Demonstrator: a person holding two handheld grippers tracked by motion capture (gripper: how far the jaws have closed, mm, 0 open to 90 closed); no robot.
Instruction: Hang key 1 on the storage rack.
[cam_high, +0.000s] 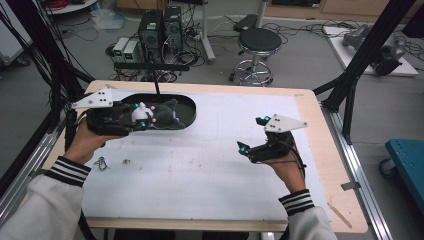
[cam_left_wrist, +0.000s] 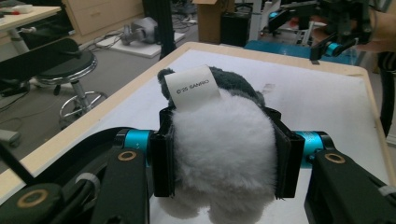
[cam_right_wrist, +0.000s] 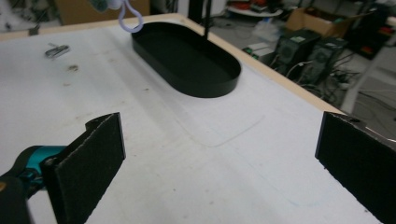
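A grey and white plush toy (cam_high: 162, 114) hangs over the left end of a black oval tray (cam_high: 191, 112), with my left gripper (cam_high: 145, 117) shut on it. In the left gripper view the pads squeeze the toy's white body (cam_left_wrist: 224, 121) from both sides, and a white label (cam_left_wrist: 192, 87) sticks up from it. My left gripper (cam_left_wrist: 223, 154) points across the white mat. My right gripper (cam_high: 251, 134) hovers over the right part of the mat, its jaws wide apart. In the right gripper view, my right gripper (cam_right_wrist: 219, 158) holds nothing, and the tray (cam_right_wrist: 205, 84) lies bare.
A thin black post (cam_high: 156, 86) rises at the tray's far rim. A small metal clip (cam_high: 101, 163) and a bit of debris (cam_high: 126, 161) lie on the mat (cam_high: 200, 170) near my left wrist. A stool (cam_high: 257, 47) and computer cases (cam_high: 160, 30) stand beyond the table.
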